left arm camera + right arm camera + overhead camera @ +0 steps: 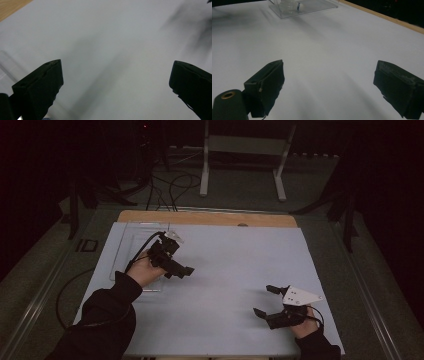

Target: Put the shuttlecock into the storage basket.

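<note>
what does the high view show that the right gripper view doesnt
High view alone: both hands with their grippers, the left gripper over the left half of the white sheet, the right gripper near its front right corner, plus the floor, cables and a metal stand beyond the table.

Right gripper view alone: its own two black jaws standing wide apart with nothing between them, and a whitish item with a blue mark inside the clear tray; too blurred to identify.

Both: the white sheet, the clear tray and the table's wooden edge.

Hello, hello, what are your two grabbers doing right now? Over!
Left gripper open, empty, beside the clear tray. Right gripper open, empty, over bare white mat. Tray holds a small clear item, untouched. Nothing in the way.
</note>
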`<state>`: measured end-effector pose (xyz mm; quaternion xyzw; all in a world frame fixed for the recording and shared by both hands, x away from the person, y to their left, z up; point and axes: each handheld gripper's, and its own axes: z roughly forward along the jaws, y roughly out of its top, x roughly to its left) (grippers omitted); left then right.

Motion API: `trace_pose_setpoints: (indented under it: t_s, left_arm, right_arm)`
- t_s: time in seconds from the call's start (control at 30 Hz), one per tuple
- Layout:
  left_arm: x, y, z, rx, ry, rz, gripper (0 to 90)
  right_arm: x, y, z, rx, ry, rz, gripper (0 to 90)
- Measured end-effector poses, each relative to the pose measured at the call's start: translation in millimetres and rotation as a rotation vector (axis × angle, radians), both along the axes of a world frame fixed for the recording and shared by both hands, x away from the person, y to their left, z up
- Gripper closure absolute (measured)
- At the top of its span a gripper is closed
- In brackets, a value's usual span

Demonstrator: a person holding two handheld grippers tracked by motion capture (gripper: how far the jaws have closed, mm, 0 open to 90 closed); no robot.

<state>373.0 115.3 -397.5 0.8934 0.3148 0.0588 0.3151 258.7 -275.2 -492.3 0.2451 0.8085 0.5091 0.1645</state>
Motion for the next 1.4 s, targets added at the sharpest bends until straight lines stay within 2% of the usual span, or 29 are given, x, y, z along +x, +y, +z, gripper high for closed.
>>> trace_pose_setpoints:
  t_s: [0.2, 0.27, 0.37, 0.43, 0.5, 0.67, 0.73, 0.9, 0.97, 1.2, 1.4]
  left_arm:
    - [-6.8, -8.5, 0.6, -0.053, -0.013, -0.041, 0.0]
    - [-8.9, -12.4, -1.8, -0.049, -0.001, -0.060, 0.0]
    - [-12.1, -16.1, -4.0, -0.056, -0.005, -0.078, 0.0]
    - [-16.8, -21.3, -7.0, -0.074, -0.005, -0.099, 0.0]
    - [-19.9, -24.5, -8.5, -0.073, -0.009, -0.120, 0.0]
    - [-28.6, -28.8, -13.0, -0.106, -0.011, -0.140, 0.0]
    - [-33.1, -29.5, -16.3, -0.106, -0.010, -0.157, 0.0]
    - [-43.2, -27.8, -27.2, -0.145, 0.012, -0.179, 0.0]
    - [-46.5, -26.0, -30.6, -0.159, 0.005, -0.190, 0.0]
    - [-58.9, -19.7, -40.9, -0.152, -0.003, -0.200, 0.0]
    - [-69.7, -9.6, -50.6, -0.164, -0.017, -0.212, 0.0]
  right_arm:
    - [-0.6, -0.6, 0.0, 0.002, 0.002, -0.002, 9.6]
    - [-0.5, -0.8, -0.1, 0.002, 0.003, -0.001, 9.5]
    - [-0.8, -0.4, 0.0, 0.000, 0.004, -0.001, 9.5]
    - [-0.8, -0.4, 0.3, 0.001, 0.000, 0.001, 9.5]
    - [-0.7, -0.5, 0.1, 0.002, 0.001, 0.001, 9.6]
    - [-0.9, -0.5, 0.0, 0.003, 0.003, 0.002, 9.5]
    - [-1.0, -0.7, 0.2, 0.004, 0.002, 0.001, 9.5]
    - [-1.1, -0.6, 0.1, 0.001, 0.001, 0.001, 9.5]
    - [-1.0, -0.5, 0.0, 0.002, 0.004, 0.002, 9.5]
    - [-1.4, -0.3, 0.6, -0.002, 0.001, 0.004, 9.5]
    - [-1.1, -0.4, 0.3, -0.002, 0.000, 0.008, 9.5]
